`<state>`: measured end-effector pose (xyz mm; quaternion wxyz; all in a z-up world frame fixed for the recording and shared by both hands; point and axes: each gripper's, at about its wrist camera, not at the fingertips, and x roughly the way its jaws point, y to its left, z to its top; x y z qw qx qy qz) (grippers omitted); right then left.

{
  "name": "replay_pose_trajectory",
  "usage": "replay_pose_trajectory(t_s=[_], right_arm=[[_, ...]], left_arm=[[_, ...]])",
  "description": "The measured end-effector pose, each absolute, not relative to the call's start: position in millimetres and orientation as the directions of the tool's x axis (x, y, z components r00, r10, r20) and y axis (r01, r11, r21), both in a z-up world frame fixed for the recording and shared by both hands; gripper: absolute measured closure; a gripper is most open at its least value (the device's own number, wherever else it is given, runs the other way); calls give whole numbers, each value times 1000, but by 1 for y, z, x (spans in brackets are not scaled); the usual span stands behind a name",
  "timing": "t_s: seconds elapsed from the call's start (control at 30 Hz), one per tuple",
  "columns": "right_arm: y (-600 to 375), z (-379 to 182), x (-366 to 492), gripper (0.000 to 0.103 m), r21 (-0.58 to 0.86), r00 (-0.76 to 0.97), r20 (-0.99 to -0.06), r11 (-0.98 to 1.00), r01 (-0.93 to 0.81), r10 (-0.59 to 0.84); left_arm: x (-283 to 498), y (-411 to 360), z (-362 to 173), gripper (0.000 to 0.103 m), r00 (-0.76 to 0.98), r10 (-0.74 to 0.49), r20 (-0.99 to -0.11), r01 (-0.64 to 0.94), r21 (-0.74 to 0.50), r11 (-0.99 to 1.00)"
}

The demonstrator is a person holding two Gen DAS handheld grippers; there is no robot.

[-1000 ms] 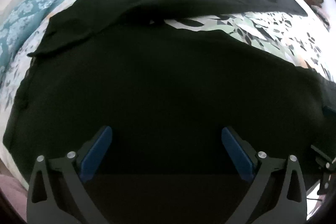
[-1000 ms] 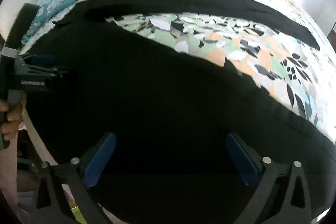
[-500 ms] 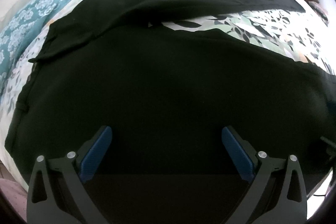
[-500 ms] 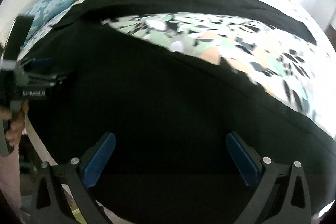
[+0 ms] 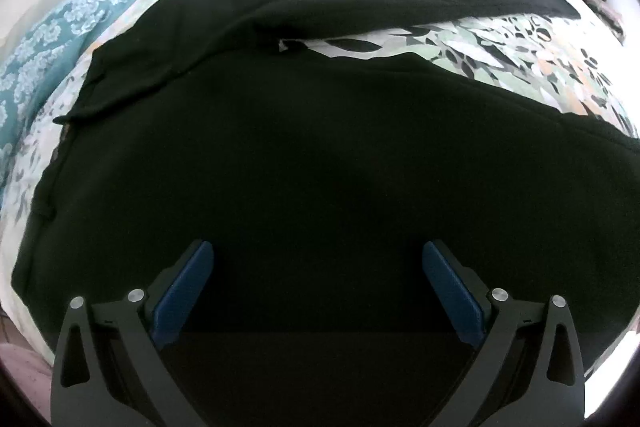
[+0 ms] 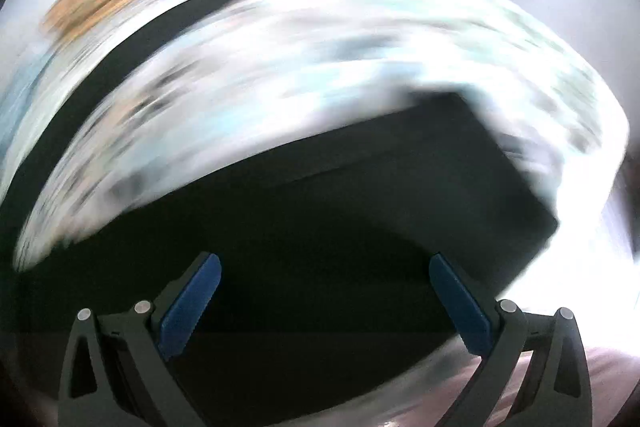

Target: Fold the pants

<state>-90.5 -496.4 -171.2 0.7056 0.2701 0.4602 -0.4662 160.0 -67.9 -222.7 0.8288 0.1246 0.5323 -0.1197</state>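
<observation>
A: Left wrist view first: what is shown of the pants?

B: Black pants are seen spread flat on the bed, over a leaf-patterned cover. The waist lies toward the bed's left edge, beside a teal floral cloth, and the two legs run off to the right, so the long axis is laid crosswise to the left gripper. A wedge of bedcover is left bare between the far leg and the near one.

A: And the gripper itself?

B: Its jaws are spread wide and nothing is held between the blue pads. It is poised above the near leg, close to the bed's near edge.

A: What can be made out in the right wrist view?

B: Heavy blur is present, so little is certain. The right gripper is likewise spread wide and empty. Below it a squared dark end, judged to be the near leg's hem, is seen near the bed's right edge.

A: Which side is nearer to what?

B: The waist end is judged nearer the left gripper, the hem nearer the right. The near leg would probably be taken at both ends and carried away across the bare wedge onto the far leg.
</observation>
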Motion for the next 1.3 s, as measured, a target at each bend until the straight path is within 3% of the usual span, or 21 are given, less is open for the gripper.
replay_pose_trajectory(t_s=[0.07,0.13,0.3,0.43,0.63,0.83,1.0,1.1,1.2,1.3], right_arm=[[-515,-169,-110,0,67,208,-895,341,938,-394],[-508,-153,-104,0,93,234,-871,322,942,-433],[-436,-121,-41,0,92,411,-800,588,804,-438],[-362,-133,25,0,89,516,-811,814,574,-275],[-293,-186,67,0,49,439,-891,935,351,-119],[-275,-204,68,0,-79,392,-898,950,303,-200],[-276,-207,63,0,-97,410,-884,947,307,-223],[-280,-207,69,0,-94,408,-886,948,305,-219],[-279,-207,71,0,-96,385,-898,947,305,-215],[-282,-195,83,0,-113,326,-922,952,285,-207]], left_arm=[[159,-68,-223,1,411,-66,-909,333,82,939],[159,-68,-222,1,408,-67,-910,333,80,939],[152,-64,-213,1,434,-58,-899,303,86,949],[147,-67,-203,1,454,-45,-890,314,113,943],[182,-38,-174,1,472,-100,-876,238,17,971],[289,14,-163,1,472,12,-882,36,33,999],[368,30,-183,1,433,130,-892,-28,131,991],[394,57,-223,0,329,290,-898,-132,260,956],[388,101,-225,0,342,174,-923,-305,65,950],[379,111,-215,1,324,170,-931,-343,51,938]])
